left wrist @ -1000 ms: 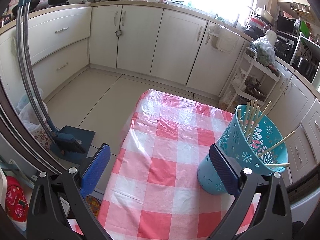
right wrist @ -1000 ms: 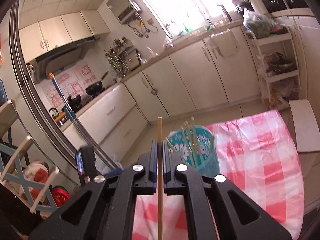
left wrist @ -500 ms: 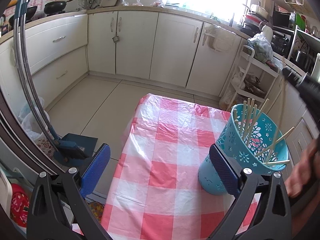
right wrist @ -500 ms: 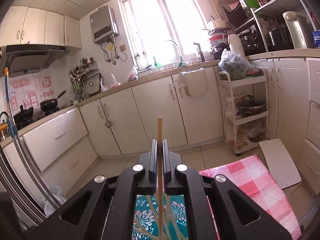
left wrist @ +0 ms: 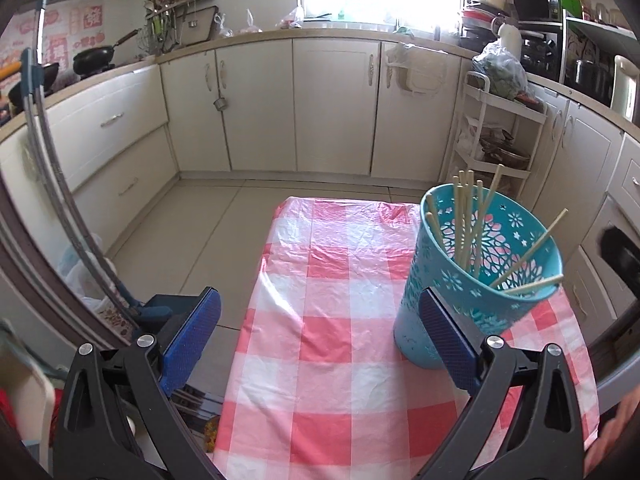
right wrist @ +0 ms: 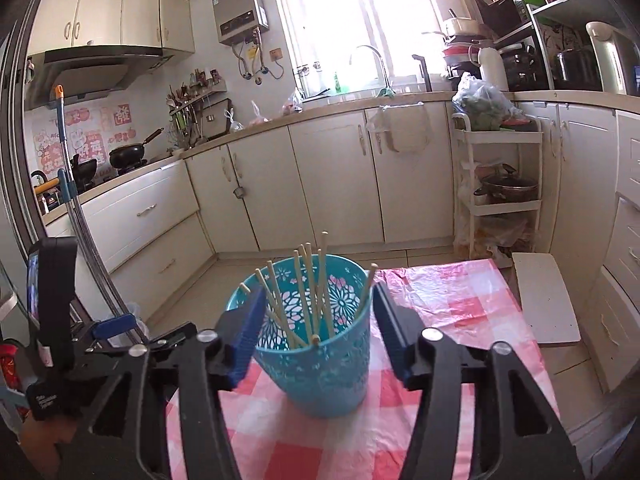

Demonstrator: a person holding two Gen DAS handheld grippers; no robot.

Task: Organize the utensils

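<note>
A teal perforated holder (left wrist: pixel 484 276) stands on the pink checked tablecloth (left wrist: pixel 340 340), at the right of the left wrist view. Several wooden chopsticks (left wrist: pixel 466 216) stand in it, some leaning on the rim. My left gripper (left wrist: pixel 320 328) is open and empty, its right finger just in front of the holder. In the right wrist view the holder (right wrist: pixel 320 344) sits between the fingers of my right gripper (right wrist: pixel 316 332), which is open and empty, with the chopsticks (right wrist: pixel 312 288) upright inside.
The table (right wrist: pixel 452 300) is small, with floor on every side. White cabinets (left wrist: pixel 336 104) line the back. A white rack (right wrist: pixel 500 200) stands at the right. A white board (right wrist: pixel 546 300) lies beside the table. A mop handle (left wrist: pixel 60 184) leans at the left.
My right gripper was shut on one chopstick above the holder. It has opened and the chopstick now stands in the holder. The left gripper stayed open, its view tilting upward.
</note>
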